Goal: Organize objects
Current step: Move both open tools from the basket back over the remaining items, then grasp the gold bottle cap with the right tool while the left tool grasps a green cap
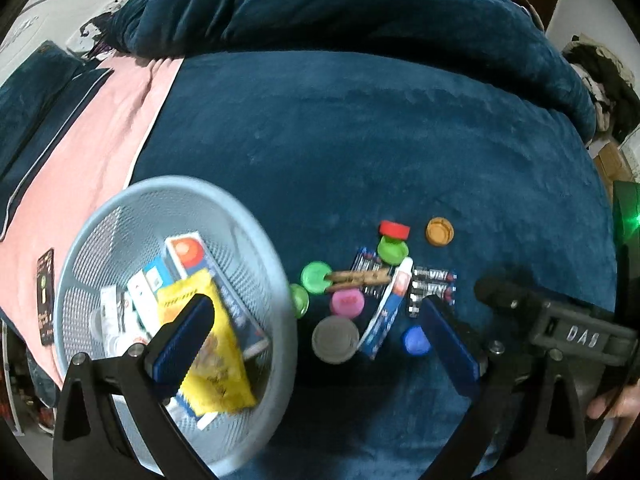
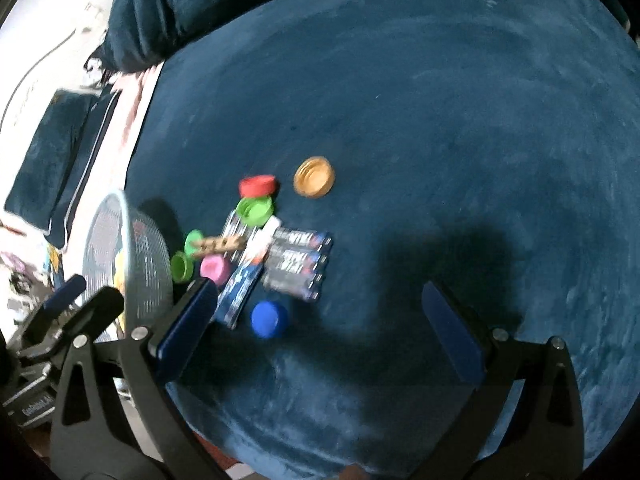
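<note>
Home bedroom: blue-blanketed bed point(image 1: 360, 140), pillows point(image 1: 36, 92).

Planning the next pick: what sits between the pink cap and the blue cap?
In the left wrist view, the toothpaste tube lies diagonally between the pink cap and the blue cap; the right wrist view shows the same.

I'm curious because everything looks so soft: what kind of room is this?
Probably a bedroom: things lie on a bed with a blue blanket, a bunched duvet behind, and a pillow at the side.
</note>
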